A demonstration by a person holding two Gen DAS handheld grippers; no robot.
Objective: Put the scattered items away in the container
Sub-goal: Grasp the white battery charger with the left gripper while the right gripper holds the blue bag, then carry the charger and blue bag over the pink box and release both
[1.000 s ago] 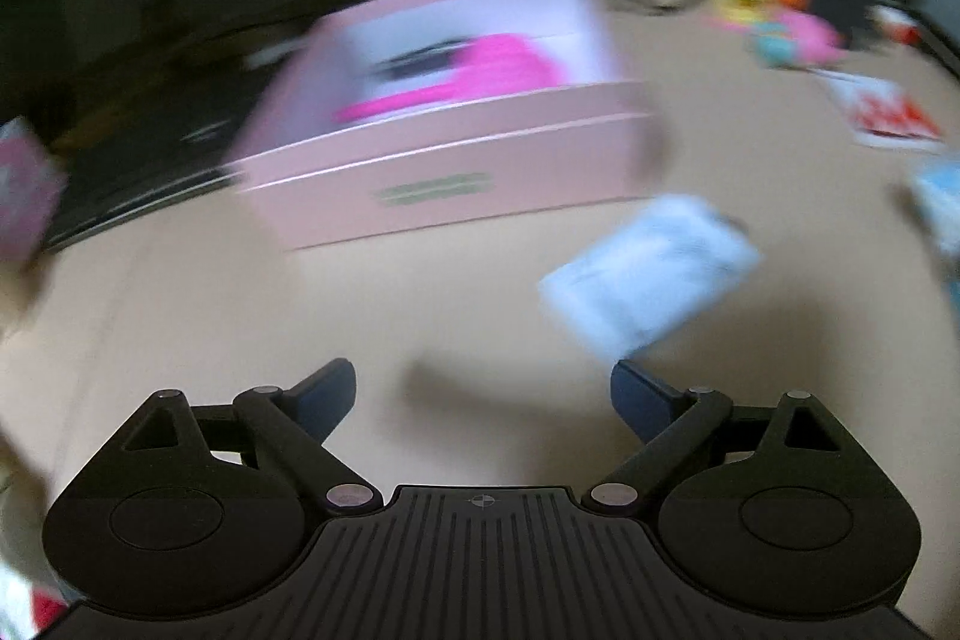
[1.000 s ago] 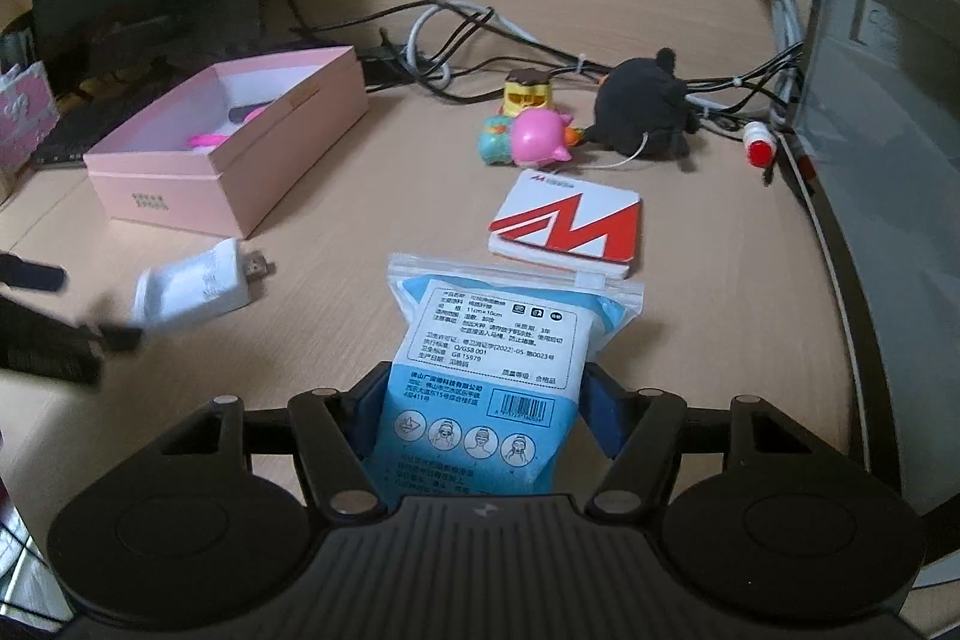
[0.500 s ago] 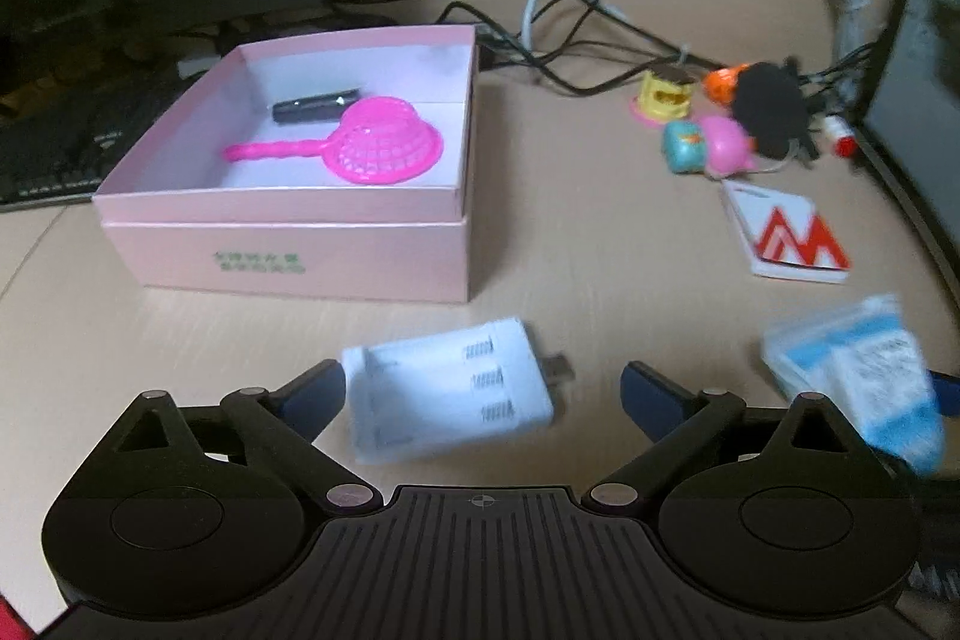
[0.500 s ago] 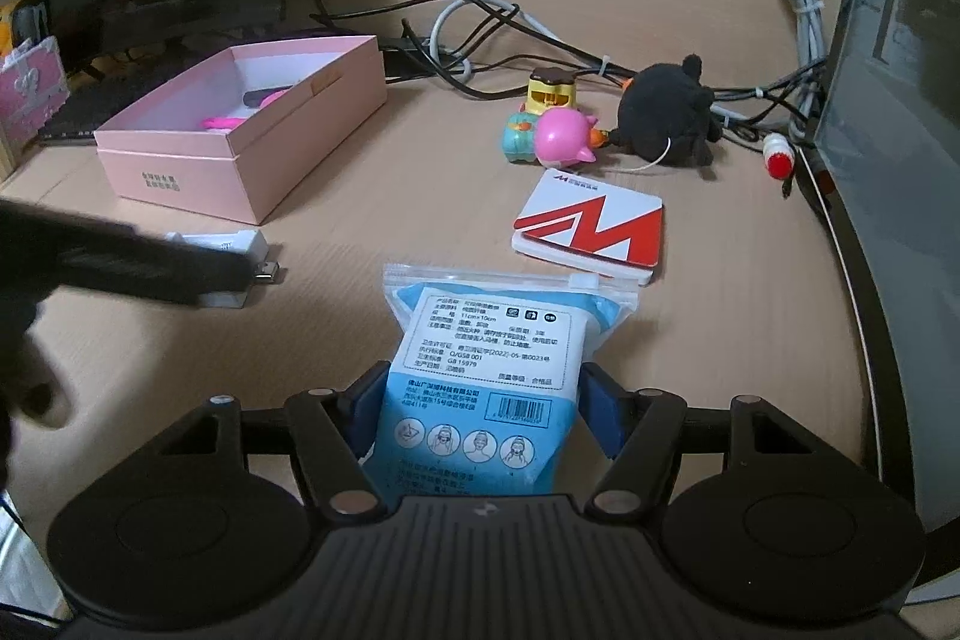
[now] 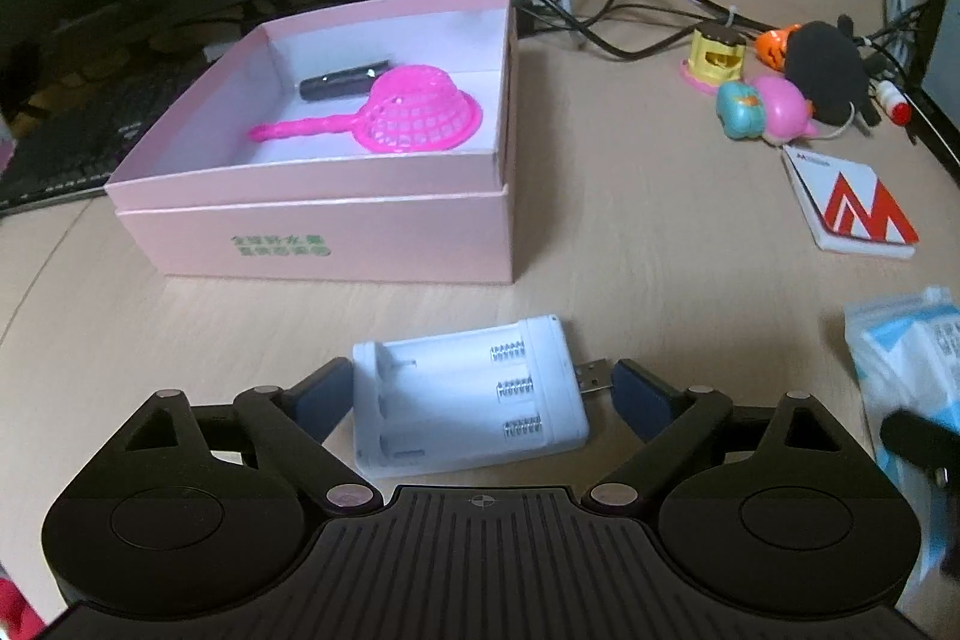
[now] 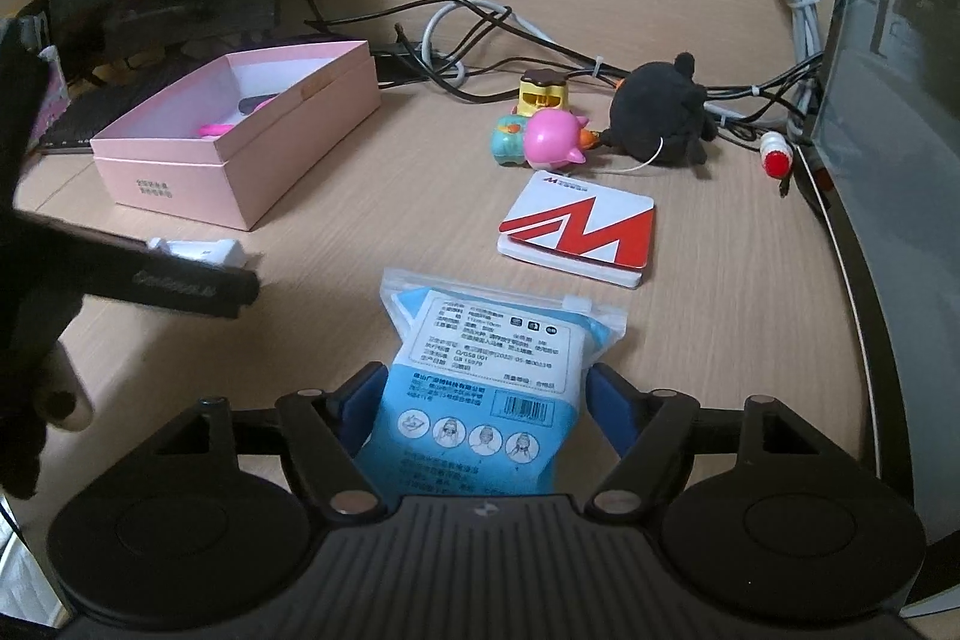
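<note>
left claw [image 5: 480, 394] has closed in, jaws narrowing | battery case [image 5: 468, 400] between, untouched

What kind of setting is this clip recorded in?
Probably a home computer desk: a black keyboard beside the pink cardboard box, a tangle of cables, and a dark computer case on the light wooden desktop.

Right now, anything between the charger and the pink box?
Nothing: bare desk between the charger and the box, clearest in the left wrist view.
</note>
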